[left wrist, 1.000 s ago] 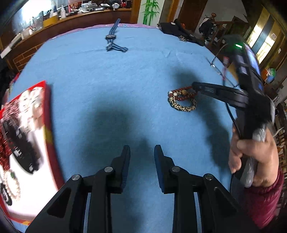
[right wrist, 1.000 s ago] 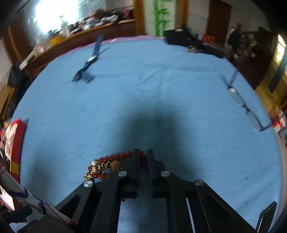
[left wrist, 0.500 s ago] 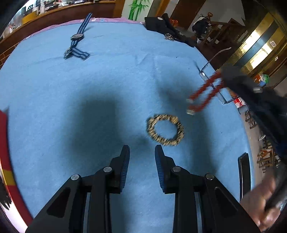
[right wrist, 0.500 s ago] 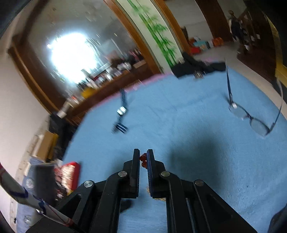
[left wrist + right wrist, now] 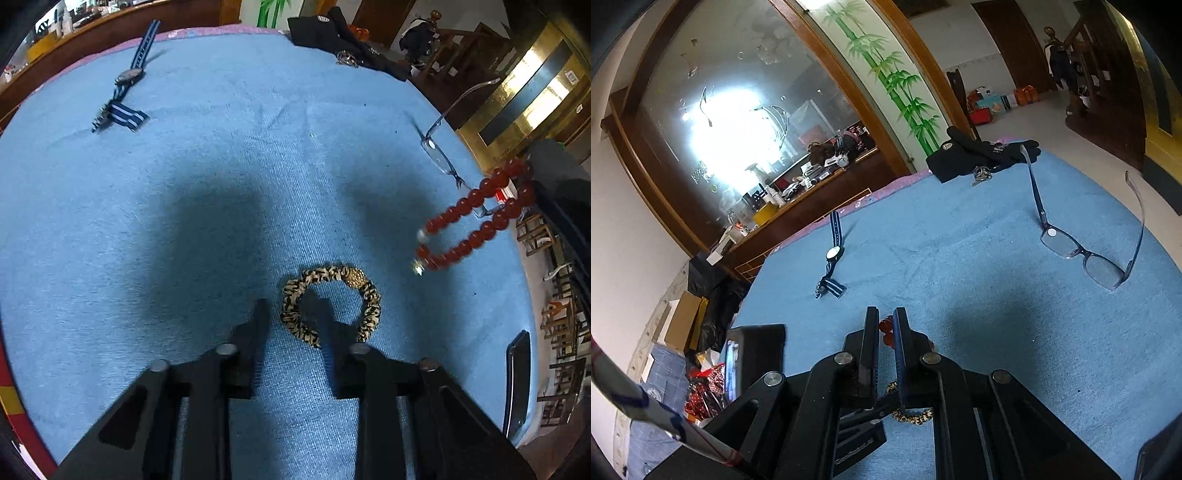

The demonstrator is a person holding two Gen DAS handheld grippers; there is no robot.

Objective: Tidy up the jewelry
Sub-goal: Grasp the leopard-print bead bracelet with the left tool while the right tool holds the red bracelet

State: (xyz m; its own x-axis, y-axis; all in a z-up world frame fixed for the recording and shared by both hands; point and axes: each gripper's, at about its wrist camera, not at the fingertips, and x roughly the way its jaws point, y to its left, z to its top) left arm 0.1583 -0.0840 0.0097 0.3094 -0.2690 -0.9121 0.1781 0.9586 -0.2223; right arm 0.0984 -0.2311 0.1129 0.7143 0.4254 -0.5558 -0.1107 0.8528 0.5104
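Observation:
A leopard-print bracelet [image 5: 364, 295] with a gold bead lies on the blue cloth [image 5: 221, 192]. My left gripper [image 5: 293, 314] is open just over its near-left arc, the right finger tip inside the ring. My right gripper [image 5: 885, 328] is shut on a red bead bracelet [image 5: 885, 326]. In the left wrist view that red bracelet [image 5: 476, 218] hangs in the air at the right, above the cloth. The leopard bracelet also peeks out under the right gripper [image 5: 916, 416].
A blue striped watch [image 5: 125, 96] lies far left on the cloth. Glasses [image 5: 1086, 254] lie at the right. Black gloves and keys [image 5: 982, 155] sit at the far edge. The red jewelry box rim [image 5: 14, 406] shows at the lower left.
My right gripper has lifted the red bead bracelet off the cloth and tilted up. My left gripper has moved forward and right over the leopard bracelet.

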